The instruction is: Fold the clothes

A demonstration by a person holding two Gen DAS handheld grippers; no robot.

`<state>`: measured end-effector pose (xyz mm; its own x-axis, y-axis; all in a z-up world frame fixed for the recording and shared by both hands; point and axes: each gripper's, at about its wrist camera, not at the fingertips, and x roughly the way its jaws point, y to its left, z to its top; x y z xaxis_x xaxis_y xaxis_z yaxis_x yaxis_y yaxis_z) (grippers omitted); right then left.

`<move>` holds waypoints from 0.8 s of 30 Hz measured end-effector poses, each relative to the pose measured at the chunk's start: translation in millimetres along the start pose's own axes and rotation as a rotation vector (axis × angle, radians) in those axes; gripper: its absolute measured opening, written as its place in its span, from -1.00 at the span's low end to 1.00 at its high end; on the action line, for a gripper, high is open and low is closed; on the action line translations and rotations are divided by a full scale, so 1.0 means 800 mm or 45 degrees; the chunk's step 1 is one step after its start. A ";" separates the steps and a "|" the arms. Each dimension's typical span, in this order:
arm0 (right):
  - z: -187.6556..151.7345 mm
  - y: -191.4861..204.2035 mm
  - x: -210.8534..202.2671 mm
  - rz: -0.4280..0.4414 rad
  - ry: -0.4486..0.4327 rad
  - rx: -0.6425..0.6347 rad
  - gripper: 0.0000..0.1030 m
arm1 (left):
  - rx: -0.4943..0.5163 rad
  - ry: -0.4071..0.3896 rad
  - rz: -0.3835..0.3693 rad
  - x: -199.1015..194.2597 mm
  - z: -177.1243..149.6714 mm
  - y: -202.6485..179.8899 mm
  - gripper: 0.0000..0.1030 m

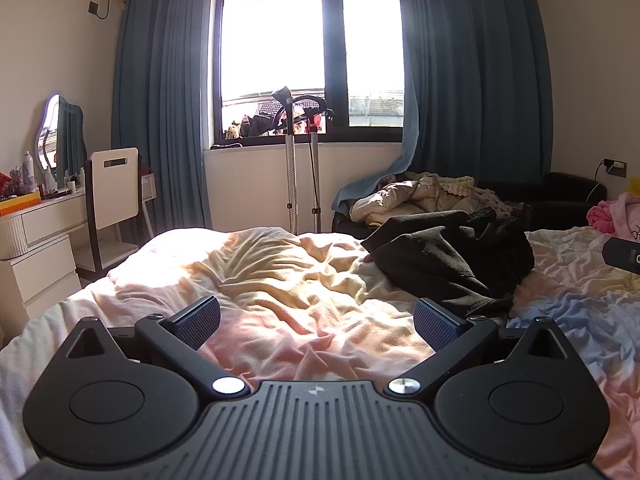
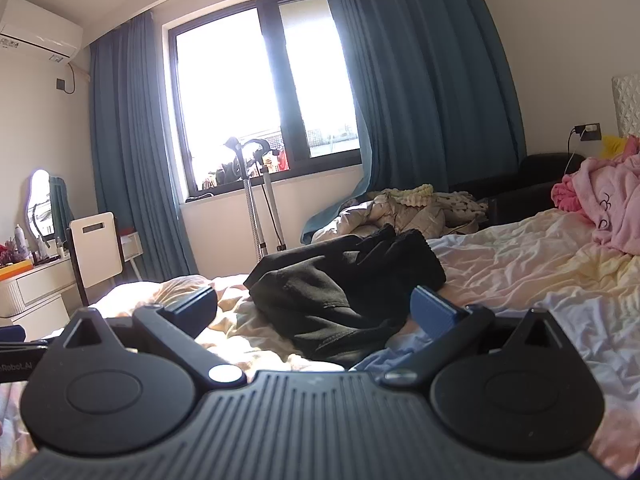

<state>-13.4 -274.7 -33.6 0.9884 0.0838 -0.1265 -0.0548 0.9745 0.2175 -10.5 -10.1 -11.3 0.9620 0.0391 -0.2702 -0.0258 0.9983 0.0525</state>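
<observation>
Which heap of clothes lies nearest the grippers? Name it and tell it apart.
The black garment, crumpled on the bed just ahead of the open right gripper. The pink heap and the beige pile lie farther back.

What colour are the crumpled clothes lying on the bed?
Black clothes; the right wrist view shows them best.

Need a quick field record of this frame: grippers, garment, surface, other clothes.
left gripper: open, holding nothing, over the bed
right gripper: open, holding nothing, pointed at the black garment
black garment: crumpled heap on the bed, unfolded, not gripped
bed: rumpled pastel sheet, sunlit on the window side
pink clothes: piled at the bed's right edge
beige jacket: heaped beyond the bed, near the curtain
task state: folding not started
</observation>
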 end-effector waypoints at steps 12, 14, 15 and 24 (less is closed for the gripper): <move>0.016 -0.033 0.009 -0.077 -0.062 0.095 1.00 | 0.226 -0.026 -0.086 0.057 0.036 -0.052 1.00; 0.017 -0.038 0.010 -0.105 -0.036 0.105 1.00 | 0.278 -0.064 -0.138 0.078 0.046 -0.074 1.00; 0.016 -0.039 0.013 -0.126 -0.018 0.094 1.00 | 0.298 -0.073 -0.171 0.092 0.053 -0.086 1.00; -0.007 -0.076 0.042 -0.283 0.129 0.182 1.00 | 0.528 -0.022 -0.408 0.237 0.076 -0.224 0.98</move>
<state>22.6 -330.2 -56.6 0.9545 -0.1010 -0.2806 0.1890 0.9327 0.3072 193.0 -184.4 -13.4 0.9084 -0.2697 -0.3195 0.3769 0.8589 0.3466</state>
